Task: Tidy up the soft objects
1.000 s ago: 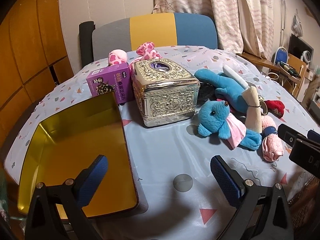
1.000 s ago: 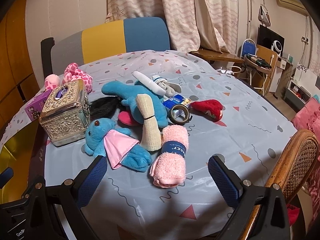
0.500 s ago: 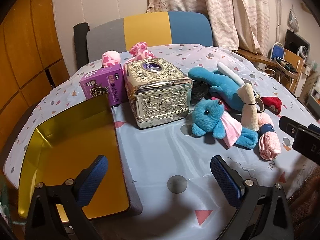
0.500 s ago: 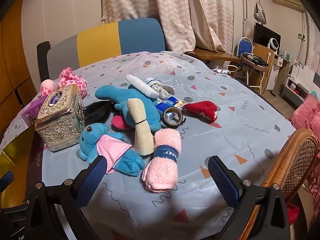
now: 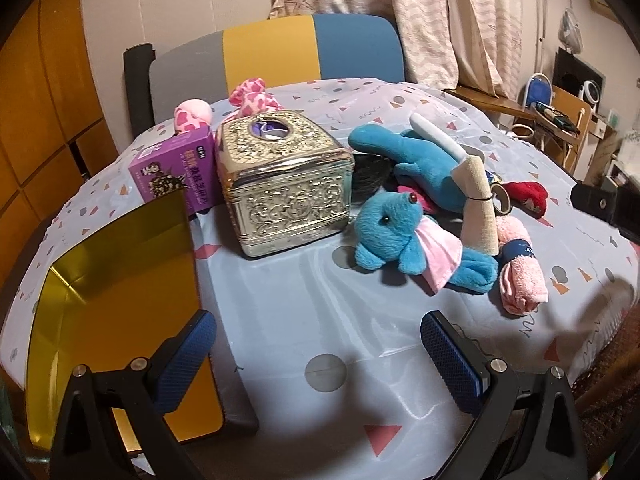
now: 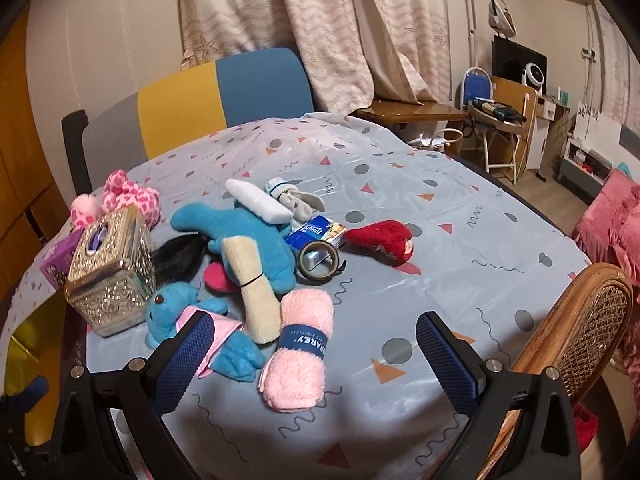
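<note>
A pile of soft things lies mid-table: a small blue plush (image 5: pixel 386 236) (image 6: pixel 170 312) with a pink cloth, a larger blue plush (image 5: pixel 420 164) (image 6: pixel 248 236), a cream rolled cloth (image 5: pixel 478 208) (image 6: pixel 258 292), a pink rolled towel (image 5: pixel 520 268) (image 6: pixel 300 352), a red plush (image 5: pixel 528 194) (image 6: pixel 382 240) and a pink spotted plush (image 5: pixel 250 94) (image 6: pixel 128 200). My left gripper (image 5: pixel 318 354) is open and empty above the near table edge. My right gripper (image 6: pixel 314 356) is open and empty, just in front of the pink towel.
A gold open tin tray (image 5: pixel 112 288) lies at the left. A silver ornate tissue box (image 5: pixel 284 188) (image 6: pixel 110 268) and a purple carton (image 5: pixel 176 168) stand behind it. A tape roll (image 6: pixel 320 264) and a small blue box (image 6: pixel 316 234) lie by the toys. A wicker chair (image 6: pixel 580 320) is at the right.
Both grippers have drawn back and lifted a little, so the table things sit slightly farther off. Both stay open and empty. Nothing on the table moved.
</note>
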Tool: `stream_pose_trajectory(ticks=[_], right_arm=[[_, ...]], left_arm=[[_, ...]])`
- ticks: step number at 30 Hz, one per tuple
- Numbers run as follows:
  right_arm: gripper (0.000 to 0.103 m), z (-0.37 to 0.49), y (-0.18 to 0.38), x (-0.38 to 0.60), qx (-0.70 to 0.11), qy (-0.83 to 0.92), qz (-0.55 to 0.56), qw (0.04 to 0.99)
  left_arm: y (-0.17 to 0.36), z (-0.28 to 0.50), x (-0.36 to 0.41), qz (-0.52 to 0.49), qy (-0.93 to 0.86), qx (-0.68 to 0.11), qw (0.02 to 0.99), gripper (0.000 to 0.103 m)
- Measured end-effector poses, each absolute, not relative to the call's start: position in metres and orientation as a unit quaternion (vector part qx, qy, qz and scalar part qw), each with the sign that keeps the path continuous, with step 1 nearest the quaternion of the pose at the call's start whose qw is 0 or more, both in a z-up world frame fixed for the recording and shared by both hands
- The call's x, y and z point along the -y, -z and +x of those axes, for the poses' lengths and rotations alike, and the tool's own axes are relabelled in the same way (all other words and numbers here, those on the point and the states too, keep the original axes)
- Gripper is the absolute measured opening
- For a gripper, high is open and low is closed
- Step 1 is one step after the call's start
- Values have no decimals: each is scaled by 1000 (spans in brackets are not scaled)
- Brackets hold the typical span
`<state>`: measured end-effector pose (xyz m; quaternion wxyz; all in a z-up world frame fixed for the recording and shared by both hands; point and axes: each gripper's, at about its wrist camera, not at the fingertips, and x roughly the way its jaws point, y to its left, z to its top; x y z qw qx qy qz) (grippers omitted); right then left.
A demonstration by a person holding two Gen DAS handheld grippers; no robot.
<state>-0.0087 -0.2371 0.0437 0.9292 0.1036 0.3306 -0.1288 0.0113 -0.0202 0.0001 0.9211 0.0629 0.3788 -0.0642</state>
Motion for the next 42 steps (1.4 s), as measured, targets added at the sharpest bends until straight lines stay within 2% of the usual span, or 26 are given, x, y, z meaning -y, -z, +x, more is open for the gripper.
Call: stream_pose_trajectory(ticks=[10, 17, 22, 30, 38, 39, 40, 41, 42], right_arm=[[103, -8, -44, 258, -323, 94, 169, 926], [103, -9, -37, 274, -318, 55, 240, 916], [103, -8, -35, 273, -317, 39, 248, 915], [103, -7, -34, 272, -319, 20, 249, 914], [103, -5, -33, 271, -323, 2, 257, 911], [103, -5, -33, 271, -323, 1, 257, 911], [103, -5, -33, 271, -323, 1, 257, 911], [103, -5, -33, 271, -323, 0, 257, 911], [103, -5, -33, 271, -323, -1, 258, 911]], left_arm=[[2, 20, 28, 53, 94, -394, 913, 103], [11, 51, 27, -50, 161, -465, 869, 103], [13, 69, 31, -80, 155, -467, 867, 103], [38, 110, 52, -152, 168, -527, 819, 103], [46, 135, 70, -223, 116, -526, 813, 102], [48, 137, 71, -224, 100, -526, 814, 97], [51, 139, 70, -228, 89, -528, 813, 83], [51, 139, 68, -234, 79, -520, 818, 58], [50, 139, 67, -230, 70, -511, 825, 58]])
